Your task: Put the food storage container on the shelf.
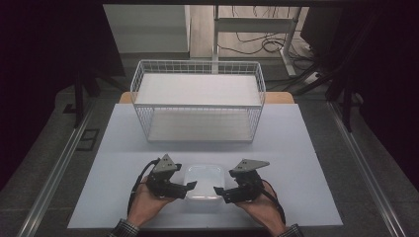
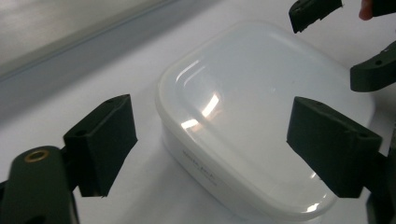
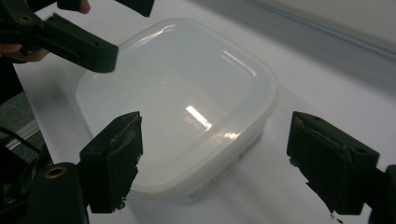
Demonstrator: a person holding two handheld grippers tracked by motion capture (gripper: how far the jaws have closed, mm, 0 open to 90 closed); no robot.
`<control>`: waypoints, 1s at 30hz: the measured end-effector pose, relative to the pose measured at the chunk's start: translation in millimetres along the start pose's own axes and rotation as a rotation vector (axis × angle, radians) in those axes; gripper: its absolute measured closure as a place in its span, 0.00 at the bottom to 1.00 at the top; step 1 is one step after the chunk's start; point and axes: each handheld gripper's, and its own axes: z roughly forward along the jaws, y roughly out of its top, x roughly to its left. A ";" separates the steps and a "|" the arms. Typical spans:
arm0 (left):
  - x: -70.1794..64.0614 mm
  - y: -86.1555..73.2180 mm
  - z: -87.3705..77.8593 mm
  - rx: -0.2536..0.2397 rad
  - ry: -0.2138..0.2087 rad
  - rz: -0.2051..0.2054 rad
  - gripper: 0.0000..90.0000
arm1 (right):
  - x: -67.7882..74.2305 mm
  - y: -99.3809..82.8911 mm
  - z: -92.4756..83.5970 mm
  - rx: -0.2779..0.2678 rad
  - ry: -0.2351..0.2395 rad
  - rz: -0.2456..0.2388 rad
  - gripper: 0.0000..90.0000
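Here the lidded translucent plastic box [image 1: 203, 186] sits flat on the pale table top [image 1: 296, 148], close to the near edge and between the 2 hands, with its lid [image 2: 261, 107] on and nothing visible inside. The left gripper [image 1: 190, 186] comes at it from the left side and the right gripper [image 1: 217, 191] from the right, each with its jaws spread wide and clamped on nothing; in the left gripper view the box lies between and just beyond the 2 black jaws, and the right gripper view shows the same from the other side. The step in hand looks like taking hold of the box from both sides, so each pair of jaws would do best to straddle a rim or corner squarely and close evenly, since the smooth rounded walls could slip out of a skewed pinch, and a lift by the lid alone might pop it off. Beyond the box there is bare table on the way to the white wire basket [image 1: 197, 98], which stands well apart at the far side; its wire rim is the edge to clear. To either side the table top ends near the metal rails [image 1: 59, 163], leaving modest room.
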 end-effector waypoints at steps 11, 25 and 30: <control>-0.1 -12.9 -4.6 -0.005 -0.098 -0.121 0.32 | 0.4 -3.8 6.0 0.032 0.061 0.078 0.25; 3.5 -18.9 -20.5 -0.015 -0.160 -0.208 0.65 | -2.9 -5.2 -13.3 0.052 0.097 0.151 0.62; 0.5 -16.9 -27.7 -0.060 -0.108 -0.219 0.78 | -2.7 -4.8 -20.7 0.012 0.088 0.193 0.79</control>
